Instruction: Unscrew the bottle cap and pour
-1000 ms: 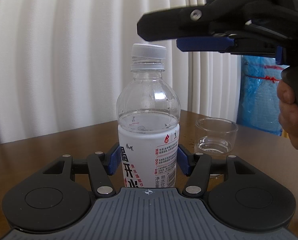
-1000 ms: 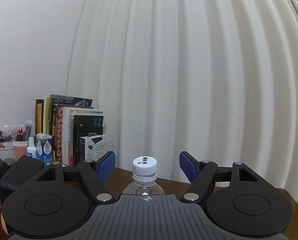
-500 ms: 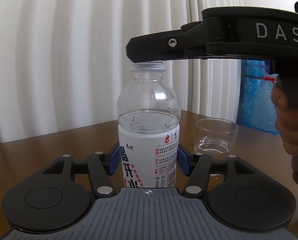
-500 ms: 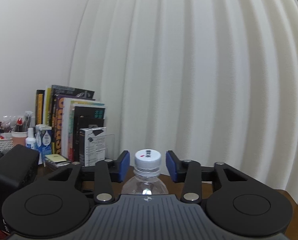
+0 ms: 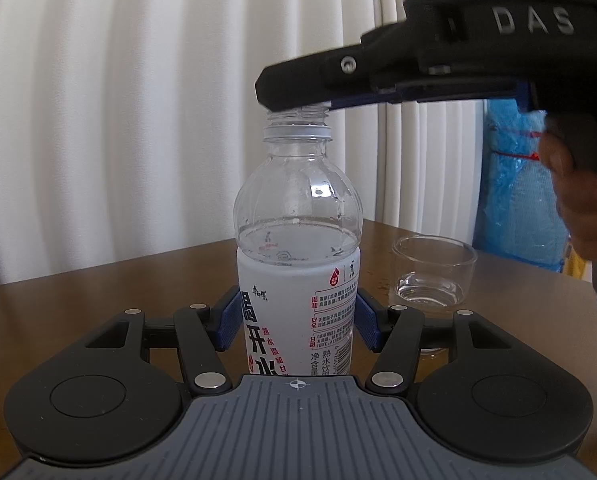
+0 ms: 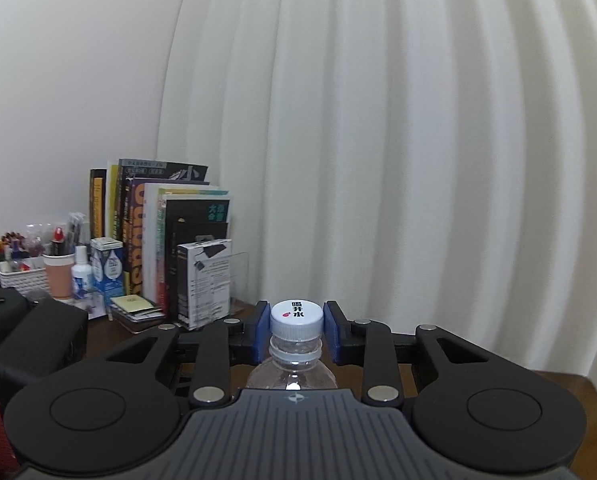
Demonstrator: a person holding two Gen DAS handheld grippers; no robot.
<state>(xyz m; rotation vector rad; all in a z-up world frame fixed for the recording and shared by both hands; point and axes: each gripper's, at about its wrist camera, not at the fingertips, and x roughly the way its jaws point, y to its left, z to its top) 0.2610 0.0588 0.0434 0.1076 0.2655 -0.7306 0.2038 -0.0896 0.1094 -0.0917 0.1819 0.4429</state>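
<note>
Only my left wrist view shows the empty glass cup [image 5: 434, 274] on the wooden table [image 5: 98, 288], right of the bottle [image 5: 296, 256]; only the right shows the books [image 6: 158, 232]. My left gripper [image 5: 296, 318] clamps the upright bottle's labelled body. My right gripper [image 6: 296, 330] has just closed, pads pressing the white cap [image 6: 296, 320].

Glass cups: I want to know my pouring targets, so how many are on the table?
1: a clear glass cup right of the bottle. Others may be hidden.
</note>
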